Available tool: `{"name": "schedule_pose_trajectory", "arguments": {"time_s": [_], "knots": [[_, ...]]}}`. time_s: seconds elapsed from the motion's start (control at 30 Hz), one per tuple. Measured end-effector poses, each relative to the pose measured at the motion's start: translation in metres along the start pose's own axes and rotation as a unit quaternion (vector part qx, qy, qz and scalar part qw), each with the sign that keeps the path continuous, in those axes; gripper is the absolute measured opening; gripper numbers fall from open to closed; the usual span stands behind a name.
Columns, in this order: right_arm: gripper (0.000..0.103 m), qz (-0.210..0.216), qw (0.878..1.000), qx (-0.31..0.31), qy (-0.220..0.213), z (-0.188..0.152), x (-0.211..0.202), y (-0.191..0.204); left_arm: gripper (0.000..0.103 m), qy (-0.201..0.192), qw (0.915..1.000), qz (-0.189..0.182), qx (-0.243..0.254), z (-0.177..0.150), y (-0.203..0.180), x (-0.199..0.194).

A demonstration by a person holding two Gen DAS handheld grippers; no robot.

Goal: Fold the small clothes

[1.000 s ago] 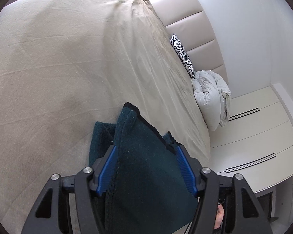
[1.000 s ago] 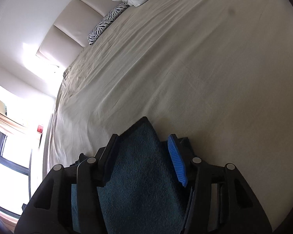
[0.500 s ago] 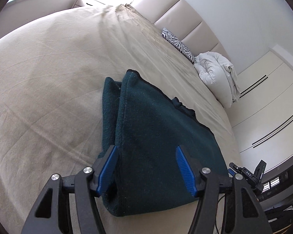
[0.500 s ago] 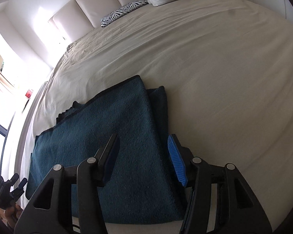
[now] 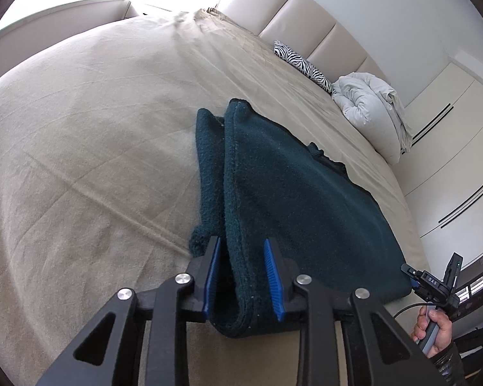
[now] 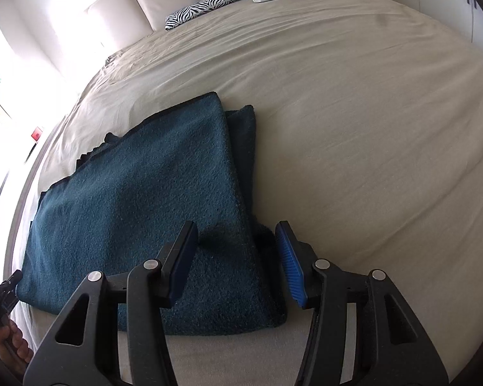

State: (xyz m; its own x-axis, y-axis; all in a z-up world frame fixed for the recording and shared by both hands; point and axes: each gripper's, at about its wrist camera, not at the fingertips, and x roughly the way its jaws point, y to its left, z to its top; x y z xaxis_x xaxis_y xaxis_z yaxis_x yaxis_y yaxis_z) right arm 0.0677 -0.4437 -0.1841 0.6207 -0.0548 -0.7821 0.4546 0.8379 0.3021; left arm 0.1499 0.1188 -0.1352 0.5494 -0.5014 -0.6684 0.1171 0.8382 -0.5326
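A dark teal fleece garment (image 5: 293, 199) lies folded flat on the beige bed (image 5: 80, 148). My left gripper (image 5: 243, 273) is closing on the garment's near left corner; its blue pads (image 5: 271, 276) stand a narrow gap apart with the folded edge between them. In the right wrist view the same garment (image 6: 145, 199) lies spread out. My right gripper (image 6: 236, 260) is open, its fingers (image 6: 289, 263) straddling the near right corner, which rests flat on the bed (image 6: 370, 128).
A zebra-print pillow (image 5: 302, 66) and a bundled white duvet (image 5: 373, 109) lie at the padded headboard (image 5: 306, 16). White wardrobe doors (image 5: 450, 160) stand to the right of the bed. The other gripper and hand (image 5: 434, 296) show at the lower right.
Both grippers lowered the held garment onto the bed and laid it flat. The right gripper stayed wide. The left gripper's pads have come closer together on the near edge.
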Motion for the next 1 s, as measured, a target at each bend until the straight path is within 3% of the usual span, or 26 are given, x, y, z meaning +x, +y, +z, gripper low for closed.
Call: {"name": "schedule_pose_trajectory", "arguments": {"time_s": [0.07, 0.13, 0.3, 0.5, 0.67, 1.0], "knots": [[0.044, -0.004, 1.000, -0.005, -0.003, 0.000, -0.002, 0.000, 0.017, 0.001, 1.0000, 0.002, -0.002, -0.002, 0.004, 0.000], [0.036, -0.012, 1.000, -0.005, -0.012, 0.000, -0.007, -0.001, 0.016, 0.001, 1.0000, 0.005, 0.002, -0.003, 0.005, -0.002], [0.035, -0.009, 0.999, 0.008, -0.029, -0.002, -0.019, -0.007, 0.016, 0.003, 0.9998, 0.013, 0.014, -0.004, 0.002, -0.001], [0.034, -0.008, 1.000, -0.007, -0.003, -0.009, -0.010, -0.009, 0.009, 0.017, 0.9994, 0.020, 0.022, -0.005, 0.001, 0.002], [0.009, -0.016, 1.000, -0.019, -0.006, -0.009, -0.015, -0.007, 0.008, 0.022, 0.9991, 0.021, 0.030, -0.004, 0.000, 0.001], [0.005, -0.012, 1.000, -0.003, 0.006, -0.015, -0.018, -0.012, 0.007, 0.027, 0.9987, 0.020, 0.038, -0.006, 0.008, -0.001]]}}
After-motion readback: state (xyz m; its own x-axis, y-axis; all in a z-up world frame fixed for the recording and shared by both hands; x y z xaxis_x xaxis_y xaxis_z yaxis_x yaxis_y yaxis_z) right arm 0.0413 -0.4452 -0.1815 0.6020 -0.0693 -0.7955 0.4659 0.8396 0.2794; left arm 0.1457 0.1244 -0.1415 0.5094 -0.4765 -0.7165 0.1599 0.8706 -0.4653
